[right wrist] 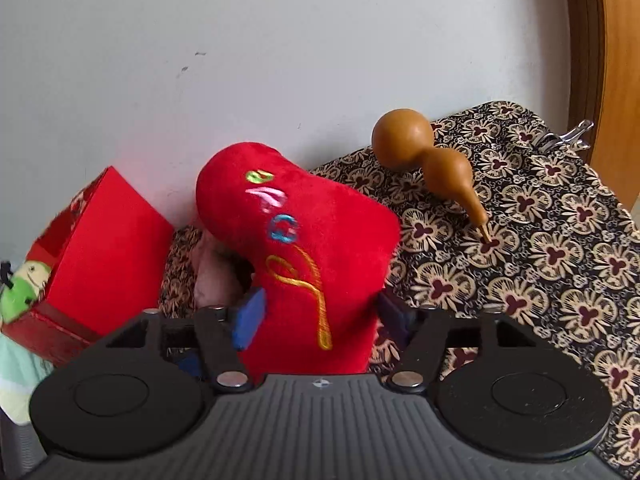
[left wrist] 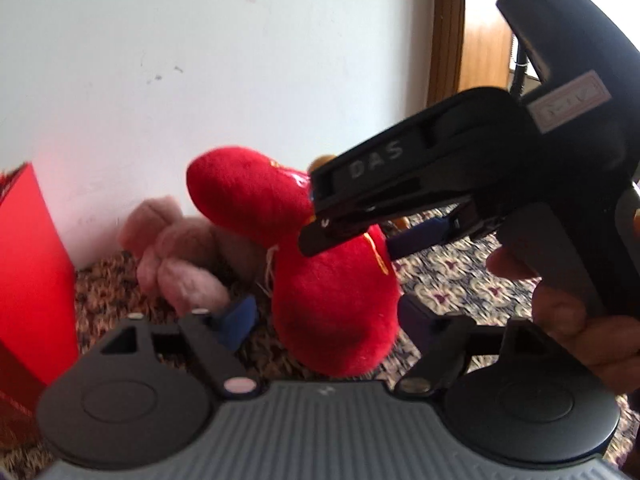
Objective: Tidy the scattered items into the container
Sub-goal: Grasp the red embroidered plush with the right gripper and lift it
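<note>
I see open patterned cloth [right wrist: 540, 240] right of the gourd [right wrist: 424, 156]. Red plush [right wrist: 296, 240] and pink plush [left wrist: 180, 256] block my path to the red box [right wrist: 108, 232]; wall directly behind.

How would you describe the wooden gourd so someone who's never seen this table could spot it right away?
Start at the table covered in dark floral cloth against the white wall. Near its back edge, to the right of the red plush toy with coloured embroidery, lies the smooth brown wooden gourd. It is the only hard, glossy thing there: two round bulbs tapering to a thin stem, unlike the soft toys beside it.
</note>
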Demonstrator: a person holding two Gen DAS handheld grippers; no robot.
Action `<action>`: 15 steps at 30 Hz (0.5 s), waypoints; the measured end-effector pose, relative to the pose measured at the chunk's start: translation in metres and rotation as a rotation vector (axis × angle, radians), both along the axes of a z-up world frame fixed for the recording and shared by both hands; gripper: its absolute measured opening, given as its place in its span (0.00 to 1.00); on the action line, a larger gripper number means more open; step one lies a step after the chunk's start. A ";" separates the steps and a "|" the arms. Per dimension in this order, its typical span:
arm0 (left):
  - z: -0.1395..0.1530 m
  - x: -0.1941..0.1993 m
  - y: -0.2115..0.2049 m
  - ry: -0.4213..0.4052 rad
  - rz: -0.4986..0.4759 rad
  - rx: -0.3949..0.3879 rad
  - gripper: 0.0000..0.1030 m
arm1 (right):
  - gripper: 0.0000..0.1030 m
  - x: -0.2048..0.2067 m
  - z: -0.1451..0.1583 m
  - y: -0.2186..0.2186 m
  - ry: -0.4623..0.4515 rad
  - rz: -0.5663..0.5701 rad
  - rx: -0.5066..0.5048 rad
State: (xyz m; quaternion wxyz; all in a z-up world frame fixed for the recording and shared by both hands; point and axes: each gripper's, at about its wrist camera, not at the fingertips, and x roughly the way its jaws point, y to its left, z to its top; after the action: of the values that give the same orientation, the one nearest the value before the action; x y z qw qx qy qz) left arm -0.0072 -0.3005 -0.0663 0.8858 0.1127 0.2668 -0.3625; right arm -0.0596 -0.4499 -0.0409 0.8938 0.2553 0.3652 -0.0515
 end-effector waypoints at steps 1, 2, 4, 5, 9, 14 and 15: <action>-0.001 0.005 -0.004 0.000 -0.001 0.004 0.75 | 0.68 0.004 0.000 -0.003 0.003 -0.011 0.006; -0.004 0.011 -0.009 0.010 -0.001 0.011 0.75 | 0.69 0.008 -0.001 -0.005 0.006 -0.024 0.000; -0.011 0.025 -0.014 0.064 -0.006 0.003 0.76 | 0.72 0.016 -0.004 -0.010 0.019 -0.045 -0.010; -0.014 0.031 -0.014 0.098 -0.010 -0.011 0.76 | 0.75 0.019 -0.008 -0.013 0.025 -0.052 0.008; -0.017 0.040 -0.014 0.169 -0.037 -0.060 0.72 | 0.78 0.025 -0.022 -0.023 0.046 -0.045 0.098; -0.015 0.038 -0.023 0.139 -0.034 -0.043 0.67 | 0.79 0.022 -0.031 -0.031 0.052 -0.059 0.208; -0.014 0.037 -0.024 0.134 -0.033 -0.041 0.64 | 0.78 0.023 -0.032 -0.031 0.054 -0.047 0.202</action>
State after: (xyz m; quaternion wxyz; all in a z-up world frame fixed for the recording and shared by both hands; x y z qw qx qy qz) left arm 0.0298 -0.3246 -0.0807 0.8621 0.0746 0.3161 -0.3889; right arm -0.0362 -0.4807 -0.0726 0.8519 0.3511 0.3862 -0.0421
